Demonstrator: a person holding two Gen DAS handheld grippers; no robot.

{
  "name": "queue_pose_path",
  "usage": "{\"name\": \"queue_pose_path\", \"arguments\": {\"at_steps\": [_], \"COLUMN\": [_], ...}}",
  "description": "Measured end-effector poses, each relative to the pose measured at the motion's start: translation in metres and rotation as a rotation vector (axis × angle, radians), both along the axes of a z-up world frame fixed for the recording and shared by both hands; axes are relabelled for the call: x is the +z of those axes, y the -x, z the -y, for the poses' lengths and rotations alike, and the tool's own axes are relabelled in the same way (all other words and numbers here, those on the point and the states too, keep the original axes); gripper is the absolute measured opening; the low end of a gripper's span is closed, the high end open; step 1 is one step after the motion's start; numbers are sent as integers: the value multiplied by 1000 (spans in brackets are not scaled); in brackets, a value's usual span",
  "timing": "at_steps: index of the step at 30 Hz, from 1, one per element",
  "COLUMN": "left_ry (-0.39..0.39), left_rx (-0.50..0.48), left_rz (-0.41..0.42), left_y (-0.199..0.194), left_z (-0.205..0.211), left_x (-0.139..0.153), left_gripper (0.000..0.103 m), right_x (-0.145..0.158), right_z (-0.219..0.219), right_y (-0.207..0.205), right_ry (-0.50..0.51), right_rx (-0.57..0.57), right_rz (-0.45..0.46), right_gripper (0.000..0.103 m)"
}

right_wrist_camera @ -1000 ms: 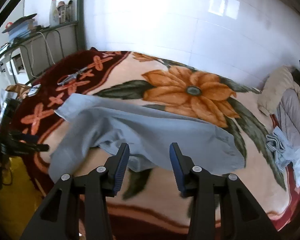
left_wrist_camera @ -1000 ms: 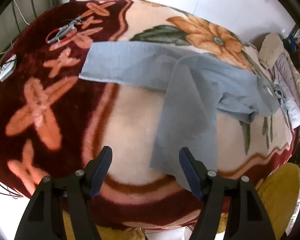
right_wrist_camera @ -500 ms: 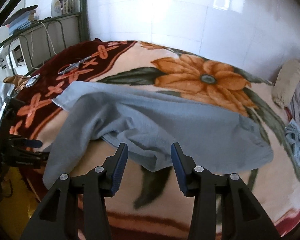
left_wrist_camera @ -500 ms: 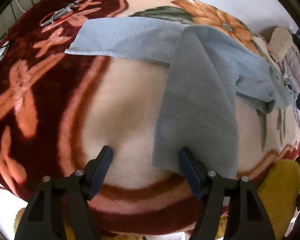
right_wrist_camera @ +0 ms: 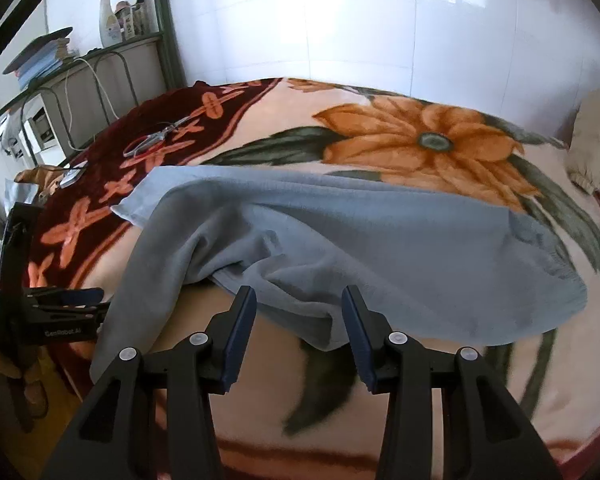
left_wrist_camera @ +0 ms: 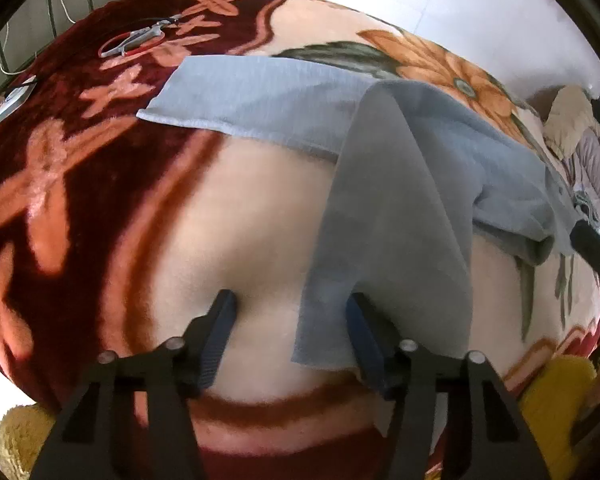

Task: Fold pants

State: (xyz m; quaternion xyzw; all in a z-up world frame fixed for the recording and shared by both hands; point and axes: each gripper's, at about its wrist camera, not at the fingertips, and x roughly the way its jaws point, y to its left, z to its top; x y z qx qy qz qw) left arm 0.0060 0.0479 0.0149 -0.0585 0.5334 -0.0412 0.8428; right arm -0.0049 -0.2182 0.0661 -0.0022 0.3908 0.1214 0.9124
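Grey-blue pants (left_wrist_camera: 396, 208) lie on a flowered blanket (left_wrist_camera: 100, 184), one leg flat toward the far left, the other draped toward the bed's front edge. My left gripper (left_wrist_camera: 290, 320) is open, its jaws astride the hem corner of the near leg, the right finger under the cloth edge. In the right wrist view the pants (right_wrist_camera: 380, 248) spread across the bed. My right gripper (right_wrist_camera: 298, 312) is open, its jaws on either side of a hanging fold of the pants' near edge. The left gripper also shows at the left there (right_wrist_camera: 66, 300).
Scissors with red handles (left_wrist_camera: 134, 38) lie on the blanket's far left, also in the right wrist view (right_wrist_camera: 152, 140). A metal shelf with bottles (right_wrist_camera: 112, 16) stands at the left wall. Pillow and bedding (right_wrist_camera: 592, 136) at the right. Yellow fabric (left_wrist_camera: 556, 396) below the bed edge.
Both grippers have moved closer to the pants. The left jaws now straddle the near leg's hem; the right jaws reach the fold at the near edge. Both stay open.
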Motion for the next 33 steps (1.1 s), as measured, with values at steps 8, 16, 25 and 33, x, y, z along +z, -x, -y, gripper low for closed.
{"name": "queue_pose_path", "arguments": {"at_steps": [8,16,25,33], "left_ry": [135,15,-136,-207], "left_rx": [-25,-15,-20,-34], "left_rz": [31,164,243,179], "left_y": [1,-26,-104,-165], "left_z": [1,-18,-49,-55], "left_x": [22,78,105,67], "left_gripper": [3,2,2,2], "right_x": [-1,1,-8,-12], "right_z": [-2,0,-6,-13], "right_y": [-1,-4,-12,-28], "right_ry": [-8,-37,-19,11], "right_rx": [8,2,13,40], "right_rz": [3,-10,-35,-71], "right_gripper": [45,45,45,45]}}
